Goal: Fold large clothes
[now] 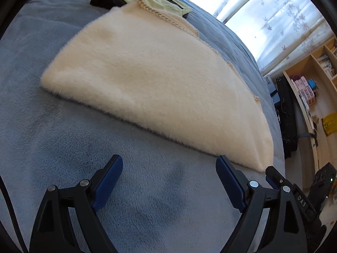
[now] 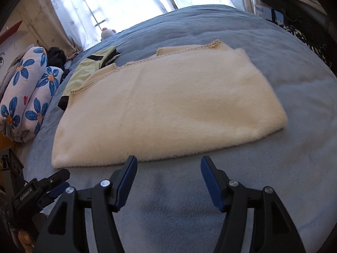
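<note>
A cream fluffy garment (image 1: 160, 78) lies folded flat on the blue bed cover (image 1: 63, 139), with a braided trim along its far edge. It also shows in the right wrist view (image 2: 168, 109). My left gripper (image 1: 169, 162) is open and empty, just short of the garment's near edge. My right gripper (image 2: 167, 162) is open and empty, also just short of the near edge. The left gripper shows at the lower left of the right wrist view (image 2: 54, 181); the right gripper shows at the right of the left wrist view (image 1: 276, 175).
A yellow-green and black garment (image 2: 88, 67) lies past the cream one, partly under it. Rolled floral bedding (image 2: 27, 97) and dark clothes (image 2: 56, 57) sit at the bed's left. Wooden shelves (image 1: 311, 80) and a black bag (image 1: 286, 113) stand beside the bed. A curtained window (image 2: 118, 2) is behind.
</note>
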